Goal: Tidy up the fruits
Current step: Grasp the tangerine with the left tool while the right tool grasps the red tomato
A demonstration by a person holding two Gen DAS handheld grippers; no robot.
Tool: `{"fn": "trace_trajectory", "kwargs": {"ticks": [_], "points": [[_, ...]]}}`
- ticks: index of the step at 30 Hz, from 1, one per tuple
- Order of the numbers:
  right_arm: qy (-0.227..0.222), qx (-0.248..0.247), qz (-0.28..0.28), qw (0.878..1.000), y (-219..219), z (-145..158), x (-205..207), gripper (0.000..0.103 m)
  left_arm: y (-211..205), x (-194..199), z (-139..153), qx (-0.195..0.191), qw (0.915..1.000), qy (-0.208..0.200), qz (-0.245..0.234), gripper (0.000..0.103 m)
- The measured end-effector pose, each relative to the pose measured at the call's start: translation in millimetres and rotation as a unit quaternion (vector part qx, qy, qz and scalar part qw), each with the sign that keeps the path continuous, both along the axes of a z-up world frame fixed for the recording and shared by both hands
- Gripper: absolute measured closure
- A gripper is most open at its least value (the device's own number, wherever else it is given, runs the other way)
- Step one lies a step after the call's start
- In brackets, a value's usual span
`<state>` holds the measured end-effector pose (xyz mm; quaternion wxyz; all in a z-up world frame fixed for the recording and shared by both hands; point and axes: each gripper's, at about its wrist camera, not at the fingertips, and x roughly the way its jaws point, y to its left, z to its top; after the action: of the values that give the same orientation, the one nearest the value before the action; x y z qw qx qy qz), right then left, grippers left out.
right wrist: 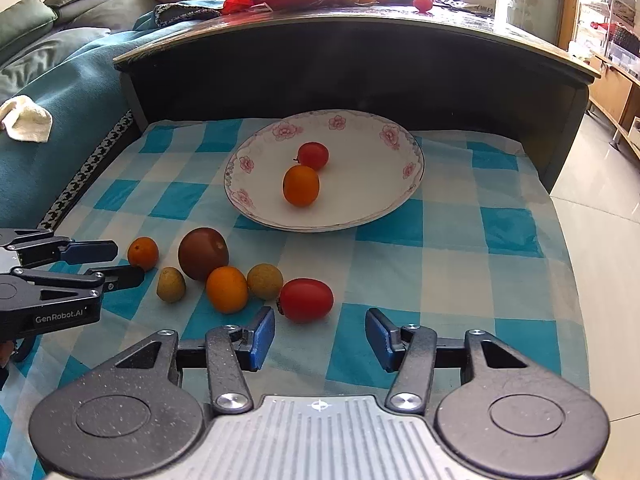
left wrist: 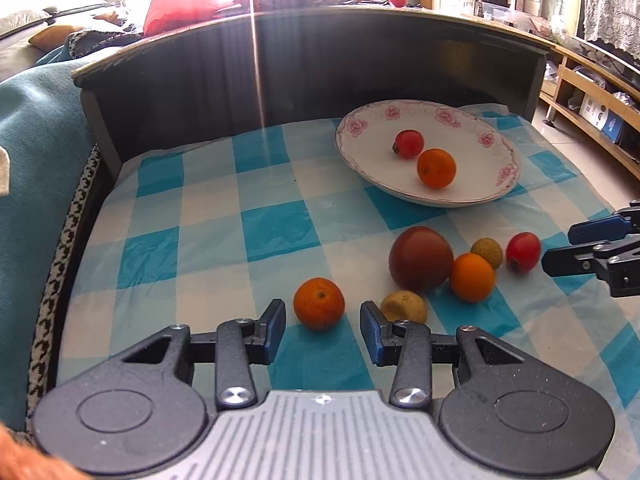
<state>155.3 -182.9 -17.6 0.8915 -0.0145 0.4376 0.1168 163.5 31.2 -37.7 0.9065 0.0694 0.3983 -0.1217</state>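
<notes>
Left gripper [left wrist: 323, 330]: fingers spread, pinching nothing; a small orange [left wrist: 319, 303] lies on the cloth between the tips, touching neither.
Right gripper [right wrist: 320, 338]: fingers spread, holding nothing; a red tomato [right wrist: 306, 299] lies just ahead of the left fingertip.
Loose fruit: a yellowish fruit [left wrist: 404, 306] beside the left gripper's right fingertip; beyond it a dark red fruit [left wrist: 421, 258], another orange [left wrist: 472, 277] and a second yellowish fruit [left wrist: 487, 252], bunched together.
Plate [right wrist: 404, 196]: farther ahead of both grippers, holding an orange [right wrist: 301, 185] and a tomato [right wrist: 313, 155].
Worktop [right wrist: 460, 280]: covered in blue-and-white checked cloth.
</notes>
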Motion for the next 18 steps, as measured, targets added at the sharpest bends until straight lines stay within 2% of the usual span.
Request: {"fn": "trace_trajectory", "kwargs": {"ticks": [4, 12, 18], "points": [[0.0, 0.006, 0.002, 1.0, -2, -4, 5, 0.057, 2, 8, -9, 0.001, 0.9999, 0.005, 0.009, 0.053], [0.003, 0.011, 0.025, 1.0, 4, -18, 16, 0.057, -3, 11, -13, 0.008, 0.9998, -0.014, 0.01, 0.054], [-0.005, -0.011, 0.037, 0.999, 15, -22, 15, 0.061, -8, 8, -13, 0.02, 0.9995, -0.024, -0.001, 0.062]]}}
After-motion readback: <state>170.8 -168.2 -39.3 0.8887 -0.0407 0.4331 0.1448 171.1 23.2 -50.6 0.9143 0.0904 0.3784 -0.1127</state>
